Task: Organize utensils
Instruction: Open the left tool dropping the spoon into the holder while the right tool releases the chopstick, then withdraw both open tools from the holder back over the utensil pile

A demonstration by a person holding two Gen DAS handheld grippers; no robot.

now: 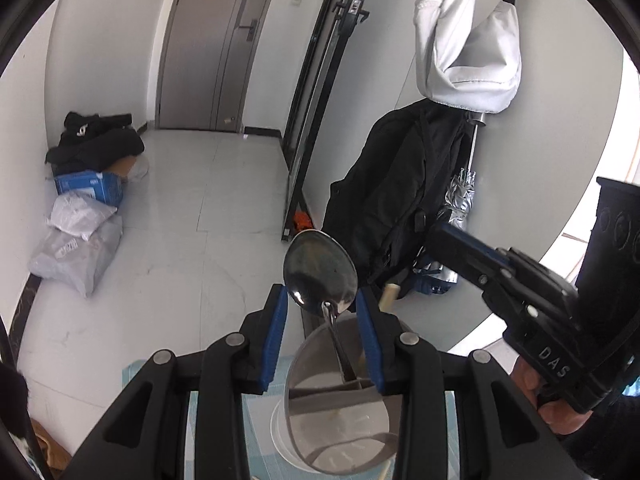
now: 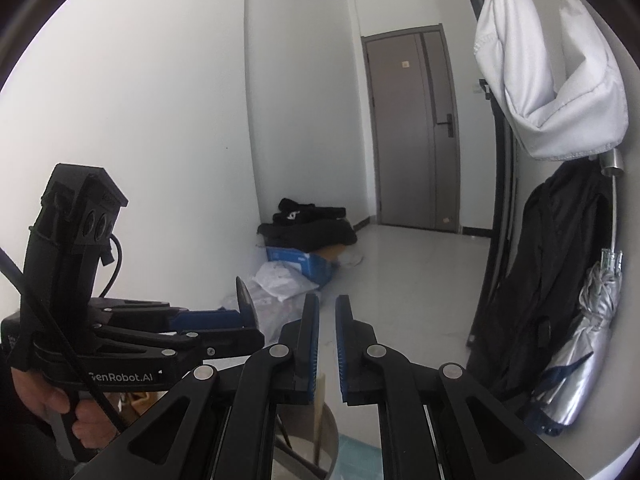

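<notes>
Gripping spoon (image 1: 320,272) above holder rim (image 1: 340,322) — left gripper (image 1: 322,300); right gripper (image 2: 327,312) near-closed, empty.

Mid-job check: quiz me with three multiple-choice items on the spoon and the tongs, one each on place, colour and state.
1. The spoon's handle is:
A) in the metal utensil holder
B) on the floor
C) in a cardboard box

2. The tongs' pads are:
A) red
B) blue
C) green

3. The spoon stands:
A) bowl down
B) lying flat
C) bowl up

Answers:
1 A, the handle runs down into the divided holder.
2 B, blue strips line the inner faces of the black fingers.
3 C, the bowl rises above the holder between the pads.
</notes>
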